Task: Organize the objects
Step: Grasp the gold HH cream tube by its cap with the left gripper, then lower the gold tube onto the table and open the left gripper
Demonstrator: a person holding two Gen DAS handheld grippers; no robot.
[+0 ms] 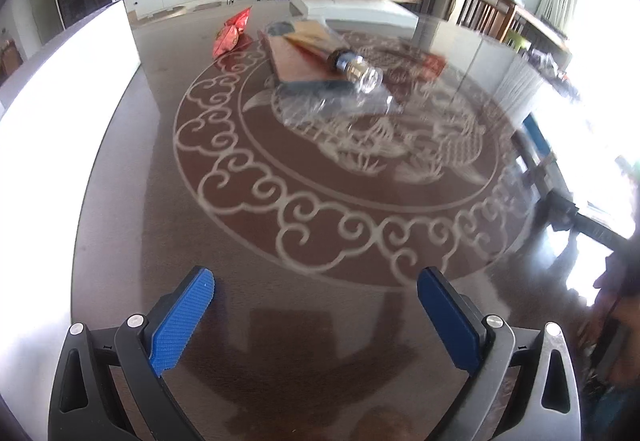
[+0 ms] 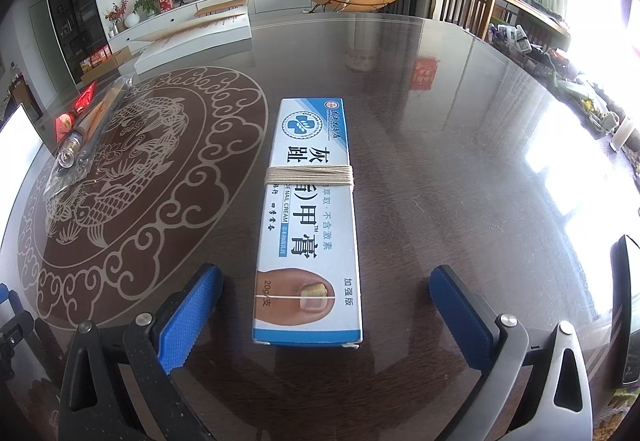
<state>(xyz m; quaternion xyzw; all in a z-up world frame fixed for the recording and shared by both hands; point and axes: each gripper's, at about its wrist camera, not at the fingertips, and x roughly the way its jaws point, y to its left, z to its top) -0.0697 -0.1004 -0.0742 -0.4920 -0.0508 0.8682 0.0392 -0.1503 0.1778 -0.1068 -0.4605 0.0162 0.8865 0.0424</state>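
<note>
Cream box: a long blue-and-white nail cream box (image 2: 308, 217) lies flat on the desk, its length running away from the right wrist camera, its near end between the two blue pads.
String: pale twine (image 2: 310, 175) is wound several times around the middle of the box.
Right hand-held gripper: the right hand-held gripper (image 2: 325, 311) has its jaws spread wide on either side of the box; neither pad touches it, with dark desk showing in both gaps.
Left hand-held gripper: the left hand-held gripper (image 1: 316, 315) stands wide apart over bare desk, nothing between its pads.
Bagged items: a clear plastic bag (image 1: 340, 97) lies on the far side of the carved pattern, holding a small glass bottle (image 1: 356, 69) on its side and a flat brown packet (image 1: 296, 59).
Red packet: a red snack packet (image 1: 230, 33) sits just beyond the bag, to its left.
Desk: a dark glossy desk (image 2: 460, 169) with a pale round fish-and-cloud design.
White box: a flat white box (image 1: 352, 7) rests at the far edge.
</note>
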